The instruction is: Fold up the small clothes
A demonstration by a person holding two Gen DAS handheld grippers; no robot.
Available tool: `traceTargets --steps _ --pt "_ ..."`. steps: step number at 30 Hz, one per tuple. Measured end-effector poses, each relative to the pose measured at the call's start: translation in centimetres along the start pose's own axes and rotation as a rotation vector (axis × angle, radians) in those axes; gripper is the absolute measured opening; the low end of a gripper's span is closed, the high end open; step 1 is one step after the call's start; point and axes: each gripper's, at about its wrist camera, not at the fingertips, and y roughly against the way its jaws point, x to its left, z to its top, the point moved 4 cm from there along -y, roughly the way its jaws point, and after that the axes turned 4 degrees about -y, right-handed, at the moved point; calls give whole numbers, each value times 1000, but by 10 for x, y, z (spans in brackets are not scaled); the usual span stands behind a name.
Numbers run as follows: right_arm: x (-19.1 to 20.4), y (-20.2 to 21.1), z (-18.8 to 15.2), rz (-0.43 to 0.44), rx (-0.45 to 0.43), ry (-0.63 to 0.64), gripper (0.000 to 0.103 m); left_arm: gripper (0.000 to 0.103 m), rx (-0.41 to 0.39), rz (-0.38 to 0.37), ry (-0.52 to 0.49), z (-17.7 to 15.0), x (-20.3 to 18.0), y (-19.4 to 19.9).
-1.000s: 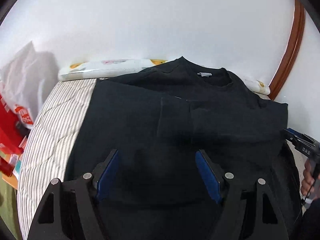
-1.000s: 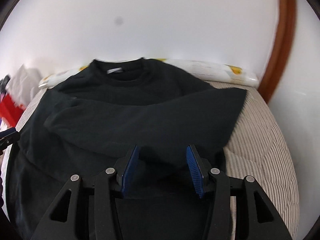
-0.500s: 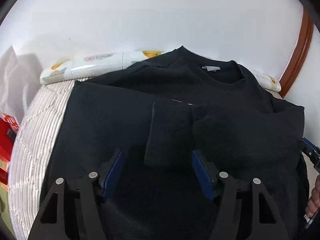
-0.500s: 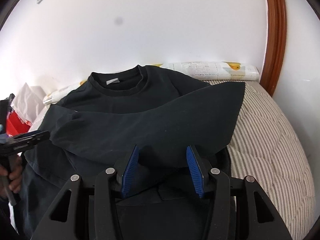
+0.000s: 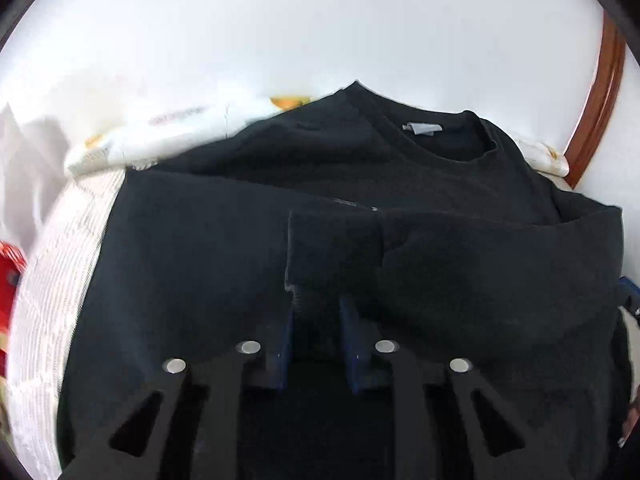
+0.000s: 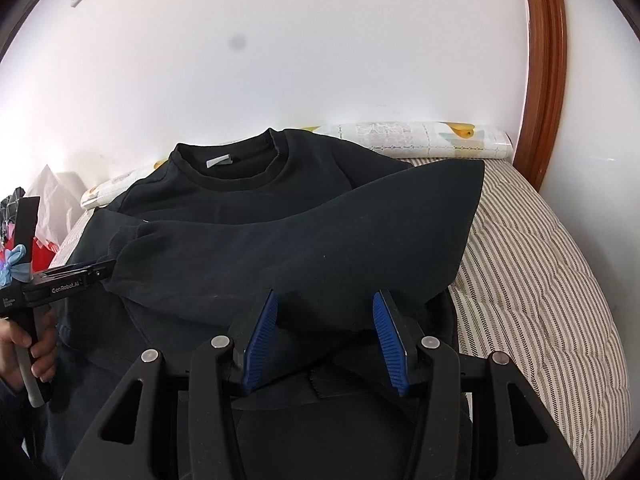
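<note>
One black sweatshirt [image 6: 224, 204] lies collar toward the wall; left tool [image 5: 316, 312] closing on its cuff, right tool [image 6: 326, 336] half-wide.

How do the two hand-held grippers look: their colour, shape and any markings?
Both are black, with forked frames that have triangular cut-outs and silver round pins. The fingers carry blue ribbed pads. On the left gripper, seen from the side, white lettering reads "GenRobot.AI". No cables or sleeves are visible.

A striped mattress [image 6: 540, 280] meets a white wall [image 6: 320, 40], beside perhaps a wooden door frame [image 6: 544, 80].
</note>
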Motion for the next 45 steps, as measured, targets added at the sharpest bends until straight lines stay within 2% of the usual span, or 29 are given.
traceTargets --steps 2,7,10,14,18,22,28,31,35,38,41,43,45 --pt "-3 2 -1 -2 -17 -5 49 15 -11 5 0 2 -1 7" --pt "-20 7 1 -61 -58 -29 49 15 -120 30 19 9 9 57" --pt "-30 11 3 -59 -77 -62 49 15 -181 77 44 7 25 89" --pt "-38 17 5 -56 -101 -93 50 15 -211 142 65 -6 46 114" --pt "-41 8 2 -89 -74 -98 50 15 -174 171 92 -31 64 114" --pt "-42 -4 -3 -131 -36 -89 50 15 -119 141 135 -52 77 101" --pt "-43 -10 -9 -149 2 -64 51 17 -96 143 126 -61 79 92" --pt "-37 -2 -9 -119 6 -18 52 17 -106 156 115 -59 78 91" --pt "-14 15 -15 -69 6 108 52 17 -125 157 114 -55 79 93" --pt "6 17 -22 -84 5 222 52 17 -130 151 116 -53 81 93" --pt "20 7 -32 -89 40 307 50 16 -139 143 119 -52 83 93" --pt "24 -7 -38 -110 66 348 46 16 -143 143 119 -51 84 93" --pt "23 -16 -40 -149 85 360 8 16 -147 143 115 -49 85 92"
